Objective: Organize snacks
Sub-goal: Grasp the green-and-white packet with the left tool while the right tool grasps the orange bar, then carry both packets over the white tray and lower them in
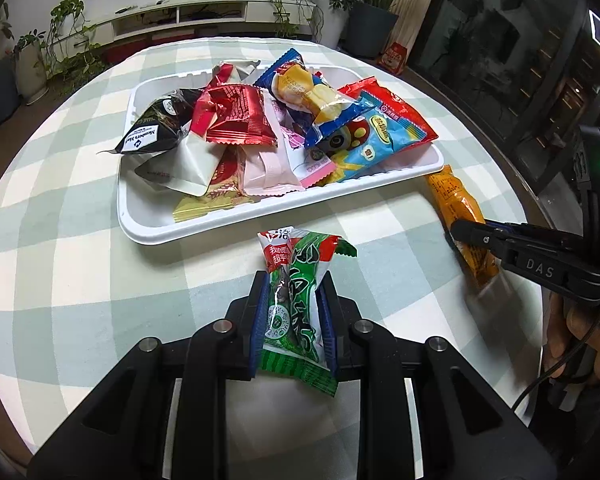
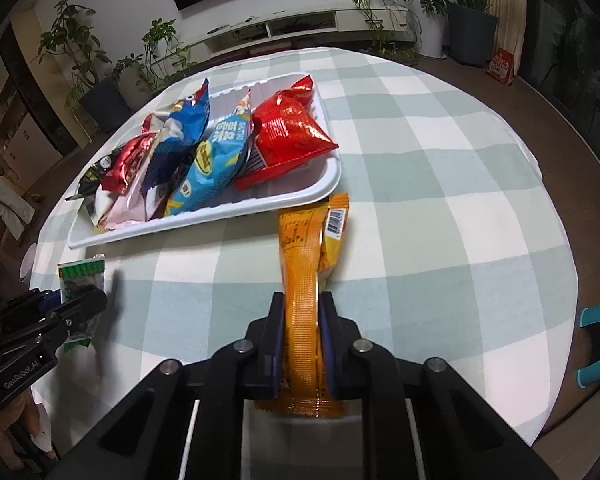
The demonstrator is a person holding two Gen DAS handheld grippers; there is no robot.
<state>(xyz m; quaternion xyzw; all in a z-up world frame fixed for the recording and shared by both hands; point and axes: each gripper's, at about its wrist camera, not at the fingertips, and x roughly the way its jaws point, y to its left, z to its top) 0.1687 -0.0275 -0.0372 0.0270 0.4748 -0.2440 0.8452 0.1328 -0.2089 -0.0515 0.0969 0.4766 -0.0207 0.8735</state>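
A white tray (image 1: pixel 148 222) holds a heap of several snack packets; it also shows in the right wrist view (image 2: pixel 204 222). My left gripper (image 1: pixel 294 284) is shut on a green and red snack packet (image 1: pixel 300 280), in front of the tray's near rim. It shows from the side in the right wrist view (image 2: pixel 82 306), with the green packet (image 2: pixel 80 280) in it. My right gripper (image 2: pixel 302 300) is shut on an orange snack packet (image 2: pixel 304 256) that reaches the tray's right corner. In the left wrist view the right gripper (image 1: pixel 460 234) pinches the orange packet (image 1: pixel 456 200).
The round table has a green and white checked cloth (image 2: pixel 440 200). Potted plants (image 1: pixel 364 12) and a low white TV shelf (image 1: pixel 188 16) stand beyond it. A teal object (image 2: pixel 598 344) sits off the table's right edge. A red bag (image 2: pixel 502 66) stands on the floor.
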